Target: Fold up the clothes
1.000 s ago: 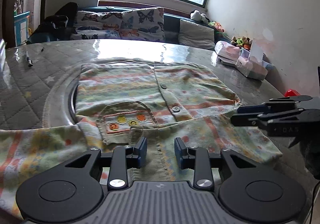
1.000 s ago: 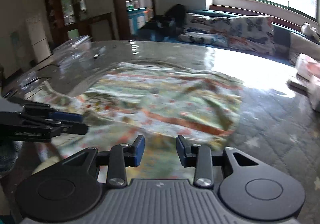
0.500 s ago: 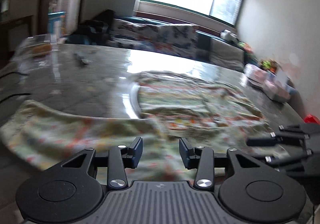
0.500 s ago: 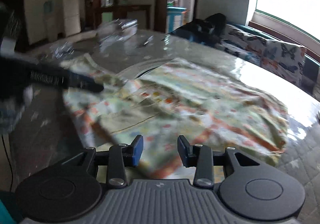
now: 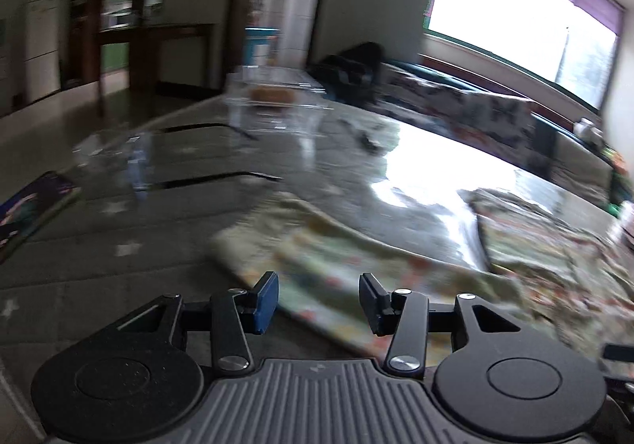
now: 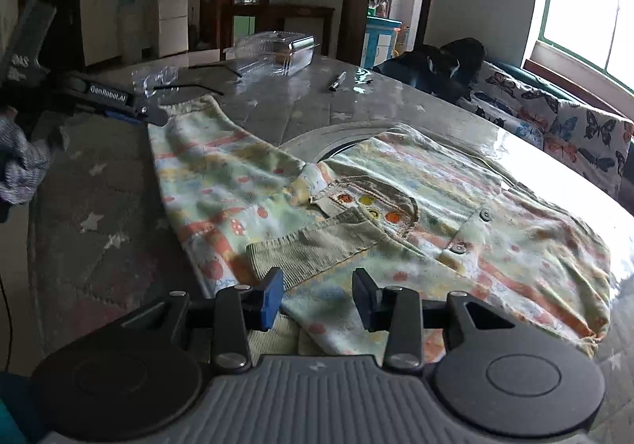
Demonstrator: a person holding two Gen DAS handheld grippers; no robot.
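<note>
A pale green child's cardigan [image 6: 436, 214] with orange stripes, buttons and a small pocket lies flat on the grey quilted table [image 6: 99, 222]. One sleeve [image 6: 222, 174] stretches out to the left. My left gripper [image 5: 319, 299] is open and empty, just above the cuff end of that sleeve [image 5: 317, 258]; it also shows at the left of the right wrist view [image 6: 152, 115]. My right gripper [image 6: 317, 299] is open and empty over the cardigan's near ribbed hem [image 6: 313, 250].
A clear plastic box [image 6: 277, 52], a pen [image 6: 337, 81] and black sticks [image 6: 214, 67] lie at the far side of the table. A book [image 5: 27, 210] lies near the left edge. A sofa with butterfly cushions [image 6: 554, 127] stands behind the table.
My left gripper has swung left from the cardigan's body to the sleeve's cuff end. My right gripper has moved left too, over the near hem. Both stayed open.
</note>
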